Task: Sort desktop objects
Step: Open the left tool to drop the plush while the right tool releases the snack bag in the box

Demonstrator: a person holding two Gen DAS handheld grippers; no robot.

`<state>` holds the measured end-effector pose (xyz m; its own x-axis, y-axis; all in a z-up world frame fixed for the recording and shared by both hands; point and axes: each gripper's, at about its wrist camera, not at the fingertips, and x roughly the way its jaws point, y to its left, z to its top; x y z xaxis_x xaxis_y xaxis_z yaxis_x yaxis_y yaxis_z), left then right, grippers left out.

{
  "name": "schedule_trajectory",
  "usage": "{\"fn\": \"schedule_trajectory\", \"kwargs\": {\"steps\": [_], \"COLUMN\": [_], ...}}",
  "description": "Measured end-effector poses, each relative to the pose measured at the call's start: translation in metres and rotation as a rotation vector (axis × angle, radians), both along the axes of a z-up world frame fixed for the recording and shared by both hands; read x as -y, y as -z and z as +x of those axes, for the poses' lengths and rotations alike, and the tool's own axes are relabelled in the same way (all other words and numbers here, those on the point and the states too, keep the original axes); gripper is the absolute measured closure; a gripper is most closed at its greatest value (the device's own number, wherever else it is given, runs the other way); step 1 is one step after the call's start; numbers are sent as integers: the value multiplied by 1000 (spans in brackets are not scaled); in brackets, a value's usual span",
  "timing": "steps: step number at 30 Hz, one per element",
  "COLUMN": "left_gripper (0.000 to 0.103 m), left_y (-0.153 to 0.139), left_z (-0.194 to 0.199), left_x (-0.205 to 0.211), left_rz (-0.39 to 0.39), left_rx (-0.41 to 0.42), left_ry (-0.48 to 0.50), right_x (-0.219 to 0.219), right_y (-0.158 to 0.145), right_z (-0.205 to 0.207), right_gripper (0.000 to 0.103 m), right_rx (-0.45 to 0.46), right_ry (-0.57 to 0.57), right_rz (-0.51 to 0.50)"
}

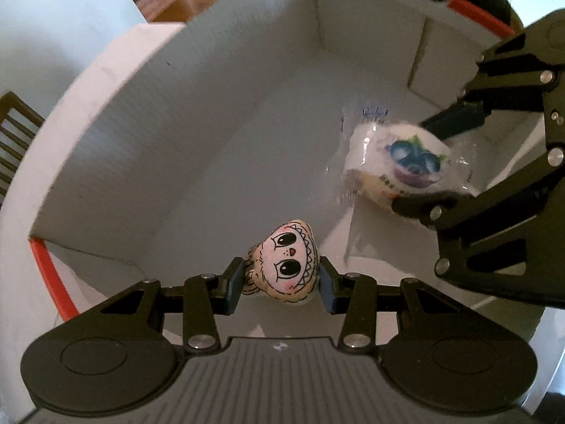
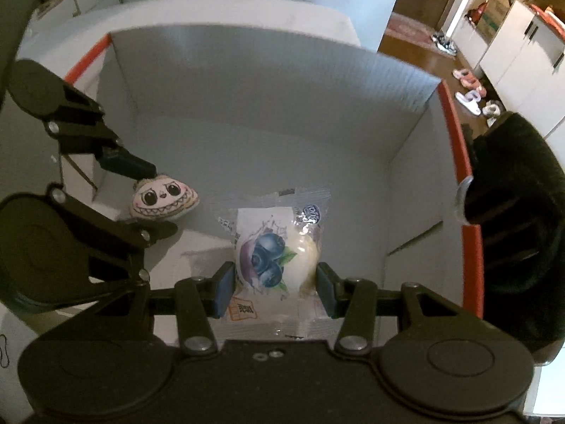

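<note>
A white corrugated box (image 2: 268, 81) with orange-red rim edges sits on a white tabletop (image 2: 226, 10). Its pale floor (image 1: 226, 183) is bare where visible, with flaps folded in at the corners.

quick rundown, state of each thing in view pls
left gripper: shut on the plush face toy, pointing down into the box
right gripper: shut on the blueberry snack packet
plush face toy: held inside the box
blueberry snack packet: sealed, held inside the box
box: open-topped
</note>
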<state>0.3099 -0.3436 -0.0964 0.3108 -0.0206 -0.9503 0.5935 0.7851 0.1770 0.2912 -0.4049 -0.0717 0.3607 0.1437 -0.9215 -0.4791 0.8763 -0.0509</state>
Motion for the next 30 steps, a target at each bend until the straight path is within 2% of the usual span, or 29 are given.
{"fn": "schedule_trajectory", "kwargs": {"steps": [2, 13, 15, 17, 21, 23, 25, 27, 30], "left_gripper": [60, 57, 46, 42, 41, 40, 38, 31, 30], "left_y": [3, 2, -1, -4, -14, -20, -27, -34, -42], "left_z": [1, -7, -10, -13, -19, -22, -25, -29, -36], "left_x": [0, -4, -6, -8, -18, -23, -30, -37, -49], "left_rz": [11, 39, 30, 30, 7, -7, -33, -59, -95], "left_rx": [-32, -32, -29, -23, -1, 9, 18, 24, 30], "left_ry": [3, 5, 7, 2, -9, -13, -20, -28, -44], "right_x": [-2, -5, -3, -1, 8, 13, 21, 28, 40], "right_y": [2, 1, -1, -2, -10, -17, -25, -34, -48], "right_z": [1, 7, 6, 5, 0, -3, -5, -8, -12], "right_gripper": [55, 51, 47, 40, 36, 29, 27, 25, 19], "right_rx": [-6, -31, -28, -25, -16, -6, 7, 18, 36], "right_ry": [-1, 17, 20, 31, 47, 52, 52, 54, 61], "right_rz": [-5, -9, -3, 8, 40, 62, 89, 121, 176]}}
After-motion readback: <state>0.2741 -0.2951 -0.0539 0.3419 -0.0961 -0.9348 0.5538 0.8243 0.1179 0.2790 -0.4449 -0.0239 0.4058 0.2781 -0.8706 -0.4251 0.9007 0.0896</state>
